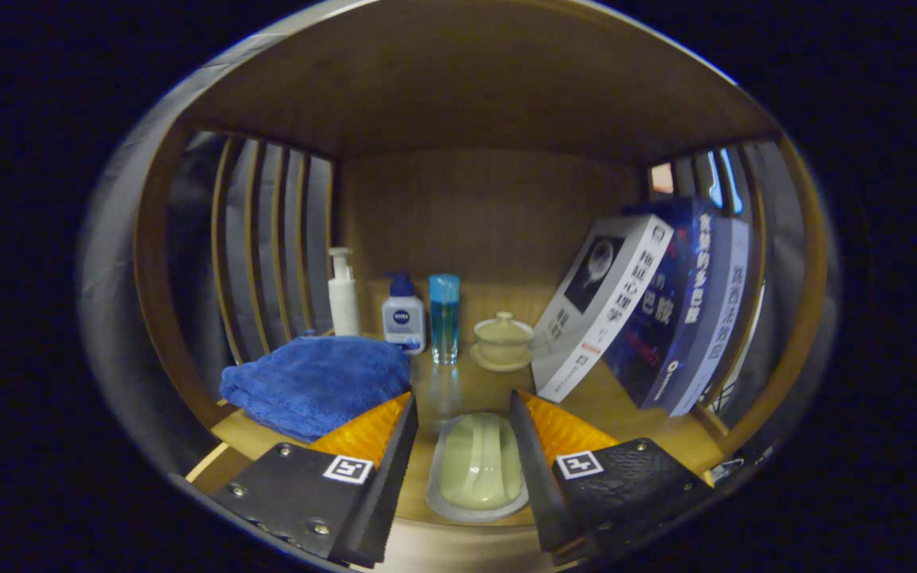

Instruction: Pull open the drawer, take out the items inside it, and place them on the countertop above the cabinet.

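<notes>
Fingers [462, 414] spread, straddling pale soap dish [480, 469] on countertop [626, 406]; blue towel [315, 382] beside.

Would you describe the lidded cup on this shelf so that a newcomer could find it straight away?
Start at the leaning books on the wooden shelf. Just beside their base, next to the tall blue glass, stands the lidded cup on its saucer, far beyond the open gripper. It alone is squat, pale cream and capped by a knobbed lid.

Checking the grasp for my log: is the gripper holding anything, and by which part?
Nothing is held: the gripper is open, its fingers apart on either side of the pale green packaged bar, not touching it.
</notes>
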The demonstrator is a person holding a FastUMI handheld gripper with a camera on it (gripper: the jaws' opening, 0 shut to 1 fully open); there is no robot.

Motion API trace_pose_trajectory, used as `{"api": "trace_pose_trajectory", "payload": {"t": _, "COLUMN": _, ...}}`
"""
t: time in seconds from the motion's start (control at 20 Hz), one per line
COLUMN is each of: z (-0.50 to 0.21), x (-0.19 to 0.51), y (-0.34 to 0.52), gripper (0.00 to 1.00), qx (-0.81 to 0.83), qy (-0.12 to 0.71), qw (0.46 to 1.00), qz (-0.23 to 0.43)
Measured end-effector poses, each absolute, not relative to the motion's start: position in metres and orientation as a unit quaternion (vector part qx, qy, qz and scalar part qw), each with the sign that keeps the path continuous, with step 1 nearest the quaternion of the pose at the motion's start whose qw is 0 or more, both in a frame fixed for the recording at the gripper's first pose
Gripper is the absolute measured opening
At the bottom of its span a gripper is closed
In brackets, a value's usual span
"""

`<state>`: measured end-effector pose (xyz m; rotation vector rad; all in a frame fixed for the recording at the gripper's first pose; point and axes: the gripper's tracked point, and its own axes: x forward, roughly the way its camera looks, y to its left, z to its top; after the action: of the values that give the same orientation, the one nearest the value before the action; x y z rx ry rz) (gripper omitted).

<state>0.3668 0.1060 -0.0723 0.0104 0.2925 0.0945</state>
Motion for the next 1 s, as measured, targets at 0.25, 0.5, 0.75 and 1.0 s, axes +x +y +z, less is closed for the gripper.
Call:
{"api": "trace_pose_trajectory", "payload": {"t": 0.25, "z": -0.052, "x": 0.303, "y": 0.114, "gripper": 0.69, "qx": 0.020, "qy": 0.121, "qw": 0.990, "qz": 0.072}}
{"api": "trace_pose_trajectory", "payload": {"t": 0.5, "z": -0.058, "x": 0.233, "y": 0.112, "gripper": 0.69, "qx": 0.029, "qy": 0.118, "qw": 0.989, "qz": 0.085}}
{"api": "trace_pose_trajectory", "payload": {"t": 0.75, "z": -0.072, "x": 0.179, "y": 0.094, "gripper": 0.69, "qx": 0.022, "qy": 0.112, "qw": 0.991, "qz": 0.063}}
{"api": "trace_pose_trajectory", "payload": {"t": 1.0, "z": -0.089, "x": 0.125, "y": 0.091, "gripper": 0.69, "qx": 0.004, "qy": 0.100, "qw": 0.994, "qz": 0.051}}
